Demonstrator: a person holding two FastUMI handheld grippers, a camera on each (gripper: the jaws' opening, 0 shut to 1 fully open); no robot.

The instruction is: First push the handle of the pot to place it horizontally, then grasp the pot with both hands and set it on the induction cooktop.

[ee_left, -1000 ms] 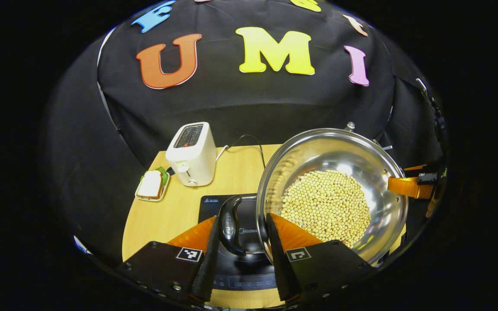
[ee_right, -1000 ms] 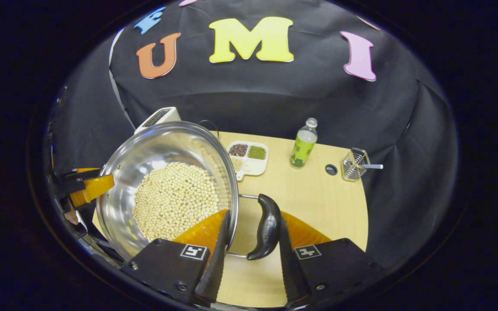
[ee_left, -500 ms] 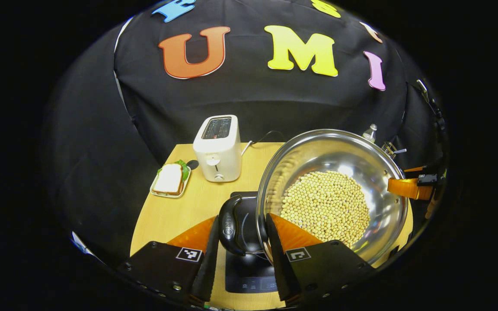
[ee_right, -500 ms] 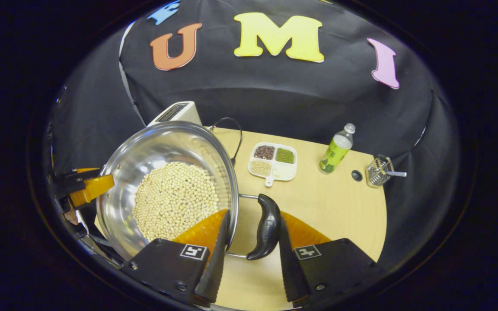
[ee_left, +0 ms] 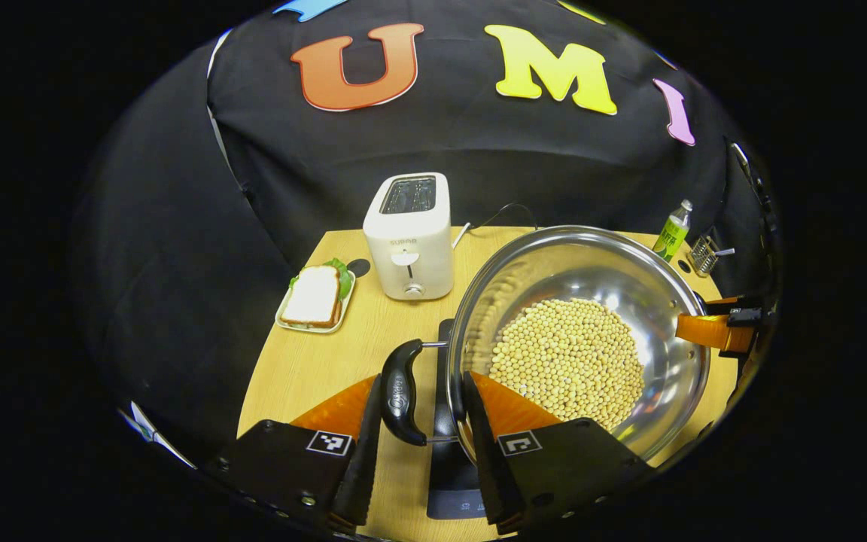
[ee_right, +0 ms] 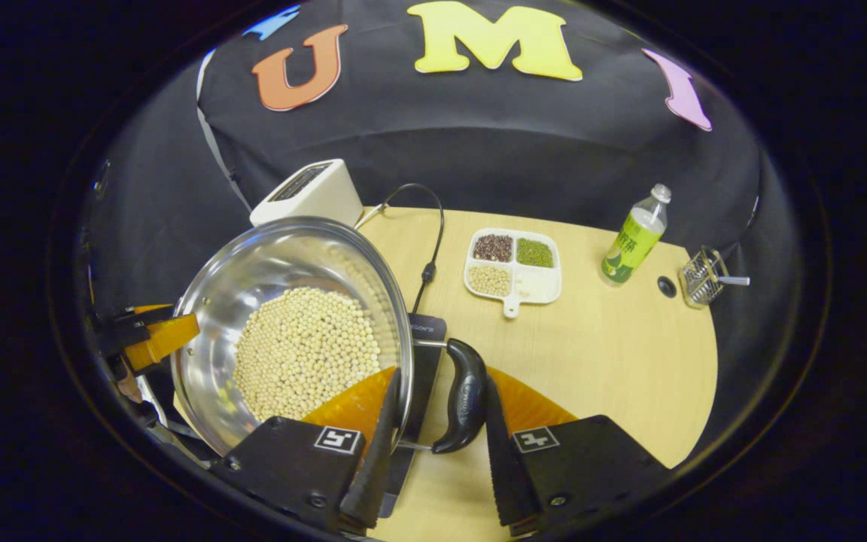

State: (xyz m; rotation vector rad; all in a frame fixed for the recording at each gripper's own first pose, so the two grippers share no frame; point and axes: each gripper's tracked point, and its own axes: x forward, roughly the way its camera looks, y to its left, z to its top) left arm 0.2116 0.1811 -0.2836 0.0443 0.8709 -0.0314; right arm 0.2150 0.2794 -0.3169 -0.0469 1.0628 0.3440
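Left gripper [ee_left: 417, 433] fingers straddle the pot [ee_left: 576, 339] handle [ee_left: 401, 391] above the cooktop [ee_left: 452, 482].

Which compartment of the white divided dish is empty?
In the right gripper view, the divided dish has one bare compartment, nearest its small handle. The others hold dark red beans, green beans and pale beans.

One steel pot [ee_left: 659, 301] of soybeans [ee_left: 567, 360], two black handles [ee_left: 401, 391]. One induction cooktop [ee_right: 420, 354]. One toaster [ee_left: 408, 237]. One sandwich plate [ee_left: 316, 297]. One divided bean tray [ee_right: 512, 267]. One bottle [ee_right: 633, 237]. One wire basket [ee_right: 701, 277].
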